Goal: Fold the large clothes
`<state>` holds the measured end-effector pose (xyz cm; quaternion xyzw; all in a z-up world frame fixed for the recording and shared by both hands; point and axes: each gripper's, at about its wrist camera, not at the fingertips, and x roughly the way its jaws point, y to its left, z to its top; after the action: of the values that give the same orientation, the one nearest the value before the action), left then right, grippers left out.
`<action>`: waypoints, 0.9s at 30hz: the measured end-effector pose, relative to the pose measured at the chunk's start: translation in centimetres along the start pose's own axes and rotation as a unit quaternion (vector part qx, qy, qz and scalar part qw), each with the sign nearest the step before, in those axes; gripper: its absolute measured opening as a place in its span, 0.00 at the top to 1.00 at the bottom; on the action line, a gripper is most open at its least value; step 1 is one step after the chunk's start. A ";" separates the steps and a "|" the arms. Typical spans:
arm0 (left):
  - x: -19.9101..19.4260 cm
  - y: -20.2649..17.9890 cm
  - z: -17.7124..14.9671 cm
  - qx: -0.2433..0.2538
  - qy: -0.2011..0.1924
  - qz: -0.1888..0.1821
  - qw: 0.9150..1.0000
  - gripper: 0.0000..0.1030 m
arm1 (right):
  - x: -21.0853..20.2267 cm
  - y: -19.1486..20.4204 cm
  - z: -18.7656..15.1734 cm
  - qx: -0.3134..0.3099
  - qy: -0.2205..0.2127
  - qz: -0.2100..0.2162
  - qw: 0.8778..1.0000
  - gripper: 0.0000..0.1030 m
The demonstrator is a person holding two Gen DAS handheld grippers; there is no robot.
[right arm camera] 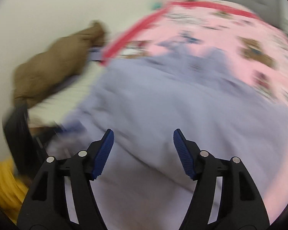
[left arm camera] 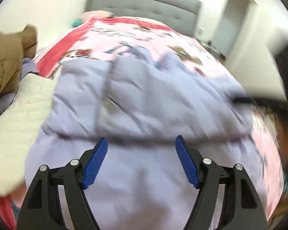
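A large lavender garment lies spread on a pink patterned bedspread. It also fills the right wrist view. My left gripper is open and empty, hovering above the garment's near part, with a fold edge just beyond its fingertips. My right gripper is open and empty above the same garment. Both views are blurred by motion. The other gripper shows as a dark blurred shape at the right edge of the left wrist view.
A brown puffy jacket and a cream quilted item lie at the left of the bed. A grey headboard stands at the far end. A yellow cloth shows low left in the right wrist view.
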<state>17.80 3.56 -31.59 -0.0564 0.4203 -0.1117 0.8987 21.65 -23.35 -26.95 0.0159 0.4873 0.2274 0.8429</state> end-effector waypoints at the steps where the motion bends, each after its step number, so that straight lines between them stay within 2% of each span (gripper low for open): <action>1: 0.7 1.1 0.9 -0.015 0.001 -0.001 1.000 0.30 | -1.1 -1.7 -1.7 0.022 -0.003 -0.034 0.999 0.40; 4: 2.6 3.1 2.5 -0.029 0.016 -0.007 0.999 0.30 | -2.9 -5.1 -5.5 0.085 0.003 -0.091 0.992 0.39; 7: 4.0 2.9 3.2 -0.039 0.029 -0.027 0.998 0.30 | -3.5 -7.2 -8.0 0.136 0.008 -0.117 0.984 0.39; 10: 4.7 1.5 3.4 -0.016 0.028 -0.018 0.999 0.34 | -3.4 -8.2 -9.8 0.169 0.009 -0.126 0.978 0.39; 13: 5.3 0.4 3.2 0.000 0.034 0.007 0.999 0.54 | -2.8 -8.6 -10.3 0.174 0.003 -0.135 0.976 0.39; 14: 5.6 0.0 3.1 0.006 0.039 0.031 0.999 0.67 | -2.6 -8.6 -10.4 0.170 0.002 -0.144 0.975 0.40; 16: 5.9 -0.1 3.2 0.005 0.041 0.045 0.998 0.81 | -1.8 -8.6 -10.1 0.160 0.005 -0.164 0.973 0.40; 18: 5.7 0.3 3.4 -0.002 0.036 0.057 0.998 0.90 | -0.9 -8.4 -9.5 0.134 0.018 -0.207 0.969 0.39; 21: 4.7 0.9 4.0 -0.020 0.024 0.066 0.997 0.91 | -0.1 -7.6 -9.1 0.049 0.023 -0.276 0.960 0.39; 22: 4.3 0.8 4.3 -0.013 0.018 0.067 0.997 0.91 | 0.3 -7.3 -9.2 0.014 0.025 -0.298 0.954 0.39; 24: 4.3 0.5 4.8 0.009 0.017 0.073 0.997 0.91 | 1.6 -6.7 -9.5 -0.068 0.037 -0.362 0.929 0.42; 25: 4.3 0.3 5.2 0.019 0.017 0.076 0.997 0.91 | 2.2 -6.4 -9.6 -0.109 0.041 -0.379 0.918 0.51; 26: 4.2 0.1 5.5 0.022 0.016 0.075 0.997 0.91 | 2.4 -6.2 -9.6 -0.132 0.040 -0.376 0.916 0.55; 27: 4.1 -0.1 5.8 0.026 0.012 0.075 0.997 0.91 | 2.5 -6.1 -9.3 -0.155 0.036 -0.365 0.917 0.71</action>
<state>24.81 2.52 -30.96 -0.0004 0.4307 -0.0555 0.9008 17.24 -29.63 -35.38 -0.3020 0.4479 -0.0229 0.8412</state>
